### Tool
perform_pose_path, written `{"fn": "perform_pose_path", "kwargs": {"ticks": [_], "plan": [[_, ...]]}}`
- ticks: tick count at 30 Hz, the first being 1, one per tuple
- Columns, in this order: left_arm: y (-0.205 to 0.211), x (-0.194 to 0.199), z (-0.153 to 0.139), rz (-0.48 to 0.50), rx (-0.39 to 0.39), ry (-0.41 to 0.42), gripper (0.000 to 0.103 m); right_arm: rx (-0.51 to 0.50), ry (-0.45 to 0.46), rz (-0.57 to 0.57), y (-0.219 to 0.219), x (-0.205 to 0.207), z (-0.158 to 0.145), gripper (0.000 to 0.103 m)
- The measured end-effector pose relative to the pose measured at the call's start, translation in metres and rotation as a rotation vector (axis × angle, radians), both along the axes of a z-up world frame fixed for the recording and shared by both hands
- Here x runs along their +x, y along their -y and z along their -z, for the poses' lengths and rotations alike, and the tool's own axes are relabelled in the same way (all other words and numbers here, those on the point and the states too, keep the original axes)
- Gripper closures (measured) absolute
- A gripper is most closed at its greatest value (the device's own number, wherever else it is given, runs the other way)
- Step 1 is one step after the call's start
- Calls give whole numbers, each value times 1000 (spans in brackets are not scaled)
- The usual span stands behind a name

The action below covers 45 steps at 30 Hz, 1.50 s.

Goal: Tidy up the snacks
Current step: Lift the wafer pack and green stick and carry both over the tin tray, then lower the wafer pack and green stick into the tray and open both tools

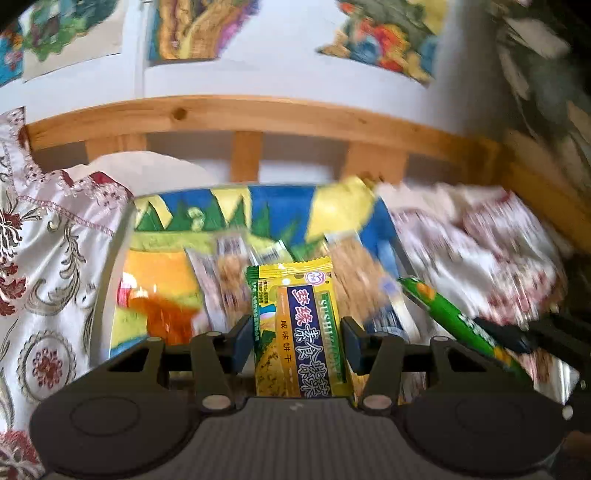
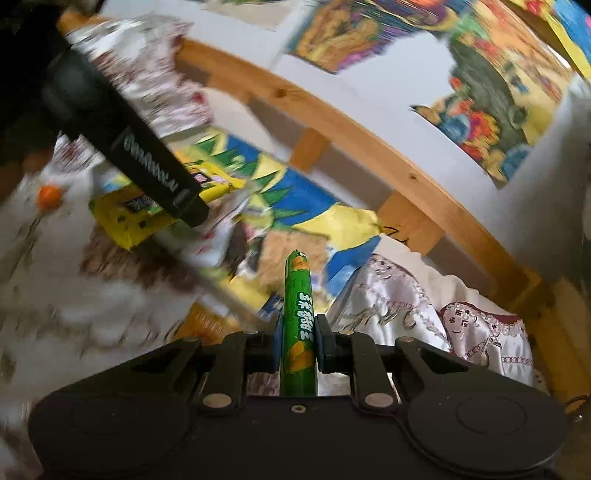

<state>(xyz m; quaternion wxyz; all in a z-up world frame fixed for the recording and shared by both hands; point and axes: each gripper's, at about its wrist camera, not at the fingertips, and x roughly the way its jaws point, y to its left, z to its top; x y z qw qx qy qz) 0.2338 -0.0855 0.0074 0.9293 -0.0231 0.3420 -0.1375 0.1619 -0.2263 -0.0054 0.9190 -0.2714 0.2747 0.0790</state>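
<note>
Wall: white, smooth, hung with bright paintings on paper, edges blurred.

Wooden rail: pale pine, knotted, curved by the lens, on short square posts, along the far edge of the surface.

Embroidered cloth: glossy satin, cream with dark red flowers and grey scrolls, bunched in folds at the left edge in the left view; at the right edge in the right view.

Painted sheet: flat, matte, blue, yellow and green shapes, spread mid-surface between the cloth folds, under a loose heap of snack packets, shiny film, too blurred to read.

Left gripper: black, matte, jaws partly apart, blue pads closed against the sides of a cracker packet. Packet: flat, rectangular, yellow-green glossy film, crimped top edge, dark blue label panel, held upright above the heap, clear of the sheet. In the right view, same packet at upper left, one black finger across it.

Right gripper: black, jaws nearly together, blue pads clamped on a sausage stick. Stick: slim, round, green glossy wrapper with white characters and a yellow corn picture, pinched tip pointing away, lifted above the sheet. In the left view, same stick slanting in from the right, just beside the packet.

Small orange ball: round, near the left edge, blurred.
</note>
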Motion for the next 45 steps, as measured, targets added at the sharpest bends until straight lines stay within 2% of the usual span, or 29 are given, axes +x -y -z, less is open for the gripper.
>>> {"fn": "perform_pose_path", "kwargs": {"ticks": [3, 8, 12, 15, 22, 26, 31, 41, 45], "plan": [[4, 22, -4, -60, -59, 15, 48, 78, 14, 67, 6, 30, -11, 85], [8, 52, -6, -102, -77, 86, 48, 211, 36, 178, 22, 76, -22, 85], [7, 80, 3, -141, -117, 77, 48, 281, 56, 235, 32, 107, -25, 85], [11, 89, 12, -146, -114, 68, 48, 343, 51, 267, 41, 125, -19, 84], [20, 97, 40, -154, -112, 21, 48, 536, -31, 303, 56, 149, 2, 84], [24, 99, 50, -155, -105, 14, 48, 547, -42, 301, 53, 151, 12, 84], [37, 96, 56, -136, -32, 44, 48, 550, -60, 322, 54, 153, 26, 84], [41, 96, 64, -121, -20, 27, 48, 590, -98, 355, 63, 155, 40, 82], [39, 97, 63, -115, -30, 15, 38, 596, -103, 350, 63, 153, 39, 78]]}}
